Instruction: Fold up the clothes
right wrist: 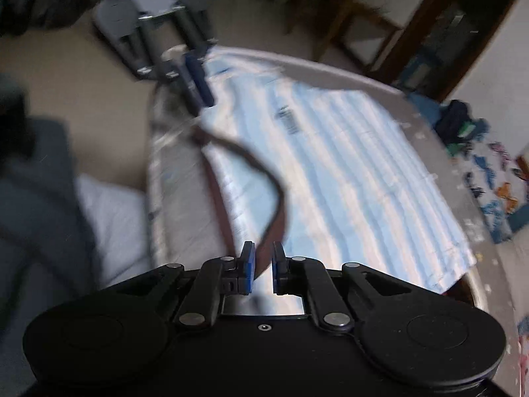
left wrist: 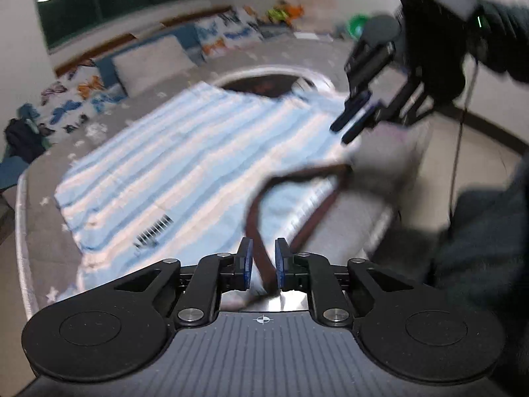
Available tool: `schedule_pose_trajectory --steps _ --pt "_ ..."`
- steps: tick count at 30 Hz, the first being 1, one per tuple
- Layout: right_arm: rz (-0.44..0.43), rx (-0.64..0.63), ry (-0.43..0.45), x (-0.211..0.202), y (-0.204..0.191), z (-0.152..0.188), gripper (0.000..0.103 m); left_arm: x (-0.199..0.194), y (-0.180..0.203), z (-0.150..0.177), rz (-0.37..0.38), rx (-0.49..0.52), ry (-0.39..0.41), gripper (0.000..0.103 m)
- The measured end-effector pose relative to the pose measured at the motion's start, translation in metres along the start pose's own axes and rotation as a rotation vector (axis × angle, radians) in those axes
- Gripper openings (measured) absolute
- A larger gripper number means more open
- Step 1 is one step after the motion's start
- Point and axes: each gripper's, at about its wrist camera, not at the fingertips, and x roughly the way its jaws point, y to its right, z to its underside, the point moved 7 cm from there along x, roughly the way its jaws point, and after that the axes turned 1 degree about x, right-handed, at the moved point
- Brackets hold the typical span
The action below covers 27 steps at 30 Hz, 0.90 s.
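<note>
- Left gripper (left wrist: 264, 264): jaws narrow, closed on a dark brown band (left wrist: 256, 218), the edge of a garment (left wrist: 380, 162).
- Right gripper (right wrist: 262, 269): jaws narrow too, with the same band running between its pads (right wrist: 248, 266).
- The band loops between the two tools above the bed's (left wrist: 43, 178) near edge; the pictures are too blurred to tell the garment's shape.
- Beyond it a blue-and-white striped cloth (left wrist: 185, 165) lies spread flat on the mattress.
- Far side: a grey pillow (left wrist: 152, 63) and butterfly-print bedding (left wrist: 76, 99) along the wall.
</note>
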Motion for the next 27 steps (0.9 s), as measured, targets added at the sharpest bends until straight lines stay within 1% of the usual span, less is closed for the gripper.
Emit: schedule_pose_trajectory --steps 4,6,8,11,14,15,19,22,27 --pt "0.071 0.027 -0.002 0.031 0.011 -0.007 0.010 0.029 -0.014 -0.001 -0.043 -0.071 -0.026 0.015" --pt "0.090 0.031 0.005 0.045 0.012 -0.009 0.013 0.043 -0.016 0.000 -0.053 -0.087 -0.045 0.015" --pt "0.089 0.059 0.015 0.057 0.014 -0.011 0.014 0.054 -0.012 0.003 -0.058 -0.087 -0.069 0.015" --pt "0.077 0.116 0.027 0.073 0.014 -0.013 0.016 0.060 -0.003 0.012 -0.039 -0.074 -0.093 0.015" --pt "0.047 0.140 0.028 0.074 0.008 -0.013 0.016 0.058 0.008 0.021 -0.040 -0.033 -0.106 0.017" --pt "0.033 0.140 0.028 0.075 0.003 -0.011 0.016 0.055 0.012 0.024 -0.044 -0.031 -0.103 0.019" --pt "-0.004 0.121 0.038 0.062 -0.013 -0.007 0.016 0.048 0.011 0.028 -0.042 -0.052 -0.095 0.023" --pt "-0.001 0.133 0.039 0.053 -0.018 -0.002 0.016 0.044 0.010 0.023 -0.053 -0.061 -0.070 0.027" --pt "0.023 0.207 0.065 0.037 -0.014 0.006 0.017 0.043 0.012 0.005 -0.049 -0.062 -0.025 0.032"
